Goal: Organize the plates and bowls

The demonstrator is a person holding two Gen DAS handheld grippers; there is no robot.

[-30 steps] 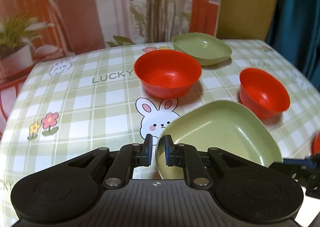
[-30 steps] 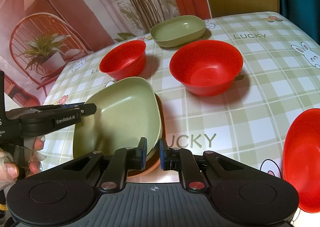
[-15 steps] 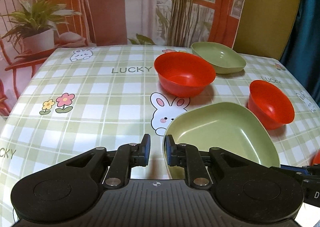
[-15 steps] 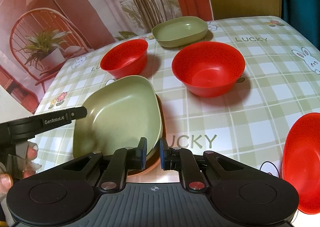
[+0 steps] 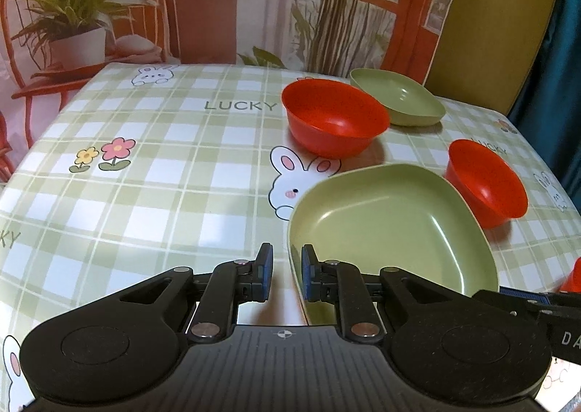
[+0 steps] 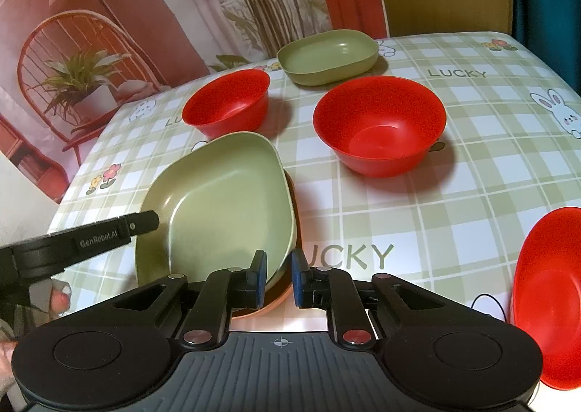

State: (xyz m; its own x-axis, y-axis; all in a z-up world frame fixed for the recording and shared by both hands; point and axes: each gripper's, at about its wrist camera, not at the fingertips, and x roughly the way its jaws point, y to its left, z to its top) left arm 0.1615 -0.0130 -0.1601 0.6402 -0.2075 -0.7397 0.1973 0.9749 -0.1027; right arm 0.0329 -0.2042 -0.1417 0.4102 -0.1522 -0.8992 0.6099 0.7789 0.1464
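A green plate lies near the front edge; in the right wrist view it rests on further plates, the lowest one orange. My left gripper is slightly open with the plate's near rim between its jaws. My right gripper is slightly open over the stack's near edge. A large red bowl and a small red bowl stand behind; a second green plate lies at the back. Another red bowl is at the right.
The table has a green checked cloth with rabbits and "LUCKY" print. A printed backdrop with chair and plant stands behind. The left gripper's body and a hand show at the left of the right wrist view.
The left gripper has swung left and back, with the plate's rim staying between its jaws. The right gripper has barely moved. Both gaps look slightly wider.
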